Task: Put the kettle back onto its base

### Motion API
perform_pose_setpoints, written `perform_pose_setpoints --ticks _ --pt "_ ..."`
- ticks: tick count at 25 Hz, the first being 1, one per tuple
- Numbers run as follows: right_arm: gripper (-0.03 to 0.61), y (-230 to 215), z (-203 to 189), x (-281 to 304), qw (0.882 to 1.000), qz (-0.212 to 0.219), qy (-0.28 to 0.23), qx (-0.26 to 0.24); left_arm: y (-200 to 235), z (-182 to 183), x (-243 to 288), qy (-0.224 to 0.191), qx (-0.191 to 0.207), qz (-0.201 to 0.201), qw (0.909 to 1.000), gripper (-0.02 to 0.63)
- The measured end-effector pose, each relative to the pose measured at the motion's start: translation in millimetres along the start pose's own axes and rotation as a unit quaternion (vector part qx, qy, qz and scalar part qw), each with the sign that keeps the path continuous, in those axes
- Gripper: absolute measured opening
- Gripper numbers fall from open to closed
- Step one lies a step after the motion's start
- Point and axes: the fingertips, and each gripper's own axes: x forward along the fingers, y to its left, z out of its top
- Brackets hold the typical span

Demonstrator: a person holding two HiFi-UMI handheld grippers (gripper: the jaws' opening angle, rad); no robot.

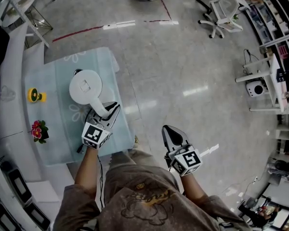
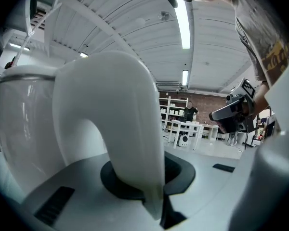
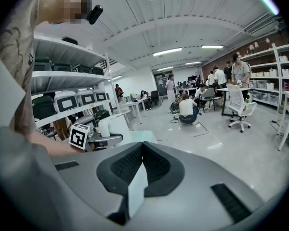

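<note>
**Desk:** Where's the kettle right now?

**Me:** I see the kettle (image 1: 85,86) upright on the pale blue table (image 1: 62,148), white lid facing up at my head camera. My left gripper (image 1: 107,110) has it by the handle (image 2: 120,129). In the left gripper view the fingers are drawn in narrow and clamped on that white arch near its lower end.

**Desk:** Is it seated on its base?

**Me:** I can't tell. From above the lid covers whatever's underneath, and I only get a dark sliver at its far edge.

**Desk:** And your other hand?

**Me:** My right gripper (image 3: 142,150) hangs over the shiny floor, well apart from the table, fingers pressed together on nothing.

**Desk:** Anything else up there?

**Me:** A small yellow ornament (image 1: 35,96) and a pot of red flowers (image 1: 39,130), both left of the kettle.
</note>
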Motion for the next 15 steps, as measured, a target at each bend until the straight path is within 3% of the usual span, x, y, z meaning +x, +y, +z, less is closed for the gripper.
perform_pose_setpoints --ticks 15 --pt "0.000 -7 -14 -14 1.000 -0.004 0.010 -0.001 -15 -11 7 0.006 0.041 0.002 0.9992 0.061"
